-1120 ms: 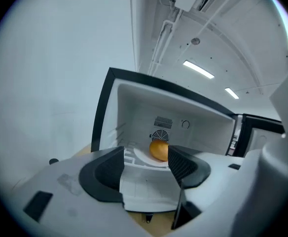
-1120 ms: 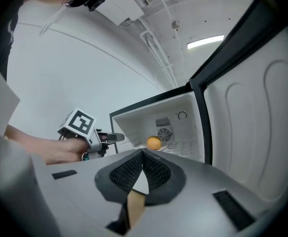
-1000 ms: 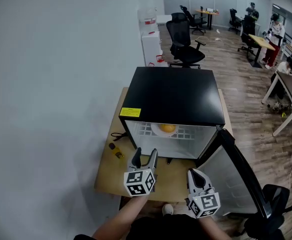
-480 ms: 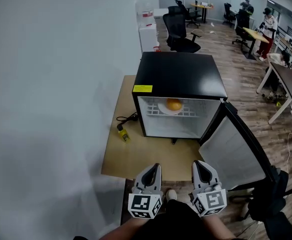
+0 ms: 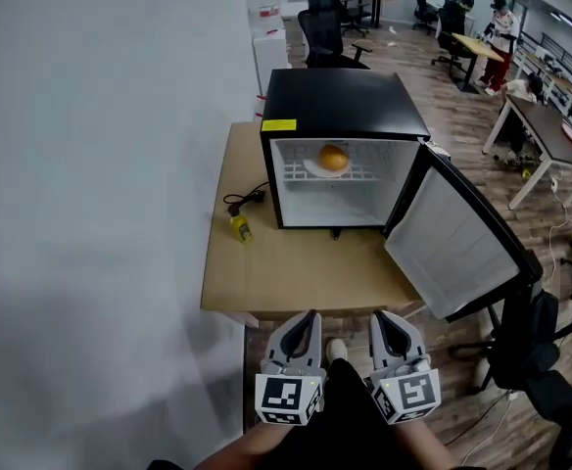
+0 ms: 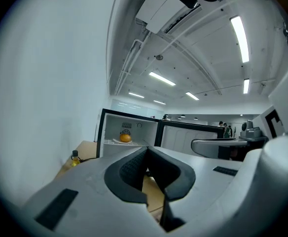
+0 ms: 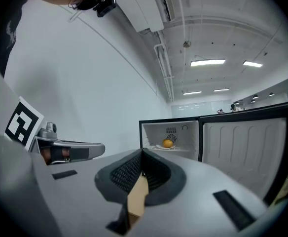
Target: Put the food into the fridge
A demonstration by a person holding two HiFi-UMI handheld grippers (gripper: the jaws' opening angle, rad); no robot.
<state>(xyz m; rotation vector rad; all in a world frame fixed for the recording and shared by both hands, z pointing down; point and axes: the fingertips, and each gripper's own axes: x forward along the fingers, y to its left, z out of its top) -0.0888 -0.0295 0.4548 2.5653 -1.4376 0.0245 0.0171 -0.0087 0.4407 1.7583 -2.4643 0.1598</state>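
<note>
1. At the bottom of the head view, two tools are held side by side: the left tool (image 5: 309, 317) and the right tool (image 5: 376, 317), each with its jaws pressed together on nothing.
2. Both point roughly level toward the fridge (image 5: 343, 101), just off the near edge of the counter (image 5: 266, 272).
3. One fridge stands on that counter, its door (image 5: 452, 248) swung wide.
4. One orange (image 5: 333, 157) lies on one plate (image 5: 311, 168) on the fridge's upper shelf.
5. One small yellow bottle (image 5: 239, 227) stands left of the fridge, near one black cable (image 5: 249, 201).
</note>
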